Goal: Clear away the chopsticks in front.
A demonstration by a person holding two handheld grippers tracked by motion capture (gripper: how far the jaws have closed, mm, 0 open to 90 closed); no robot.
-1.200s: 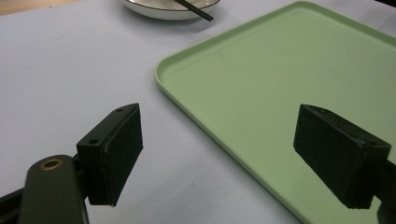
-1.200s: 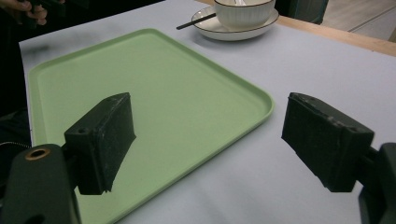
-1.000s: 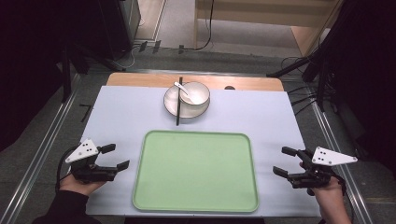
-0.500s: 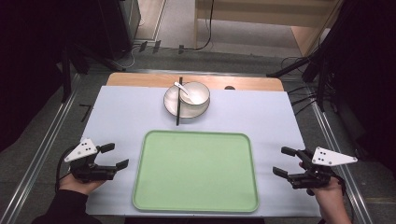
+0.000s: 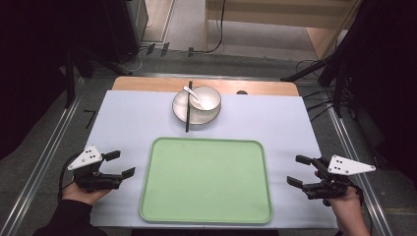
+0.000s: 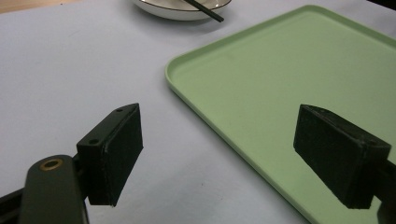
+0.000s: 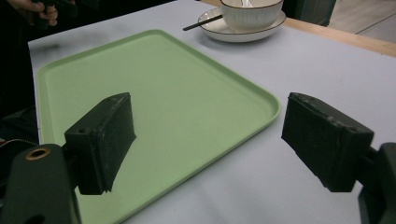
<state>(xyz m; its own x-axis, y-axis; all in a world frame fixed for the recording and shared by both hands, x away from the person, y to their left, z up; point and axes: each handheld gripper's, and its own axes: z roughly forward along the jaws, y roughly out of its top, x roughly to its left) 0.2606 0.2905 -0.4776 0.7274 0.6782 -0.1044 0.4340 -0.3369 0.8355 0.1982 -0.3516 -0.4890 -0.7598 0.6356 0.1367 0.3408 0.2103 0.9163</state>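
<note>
Nearest, left tool (image 5: 117, 164) and right tool (image 5: 298, 170) spread wide, empty, flanking green tray (image 5: 206, 179) on bench (image 5: 133, 118). Farther back, bowl (image 5: 205, 98) with spoon (image 5: 193, 93) on plate (image 5: 183, 110), chopsticks (image 5: 188, 105) across. Likely pre-reach; next, forward to the dishes.

The left gripper (image 5: 116, 163) is standing with jaws wide apart, and only bare table cover (image 5: 123, 123) is lying ahead of it. Beside it the green tray (image 5: 206, 182) is offering a low rim to cross. Far ahead of the right gripper (image 5: 300, 170), the bowl (image 5: 204, 99), plate (image 5: 196, 115) and chopsticks (image 5: 188, 105) are standing in the way.
</note>
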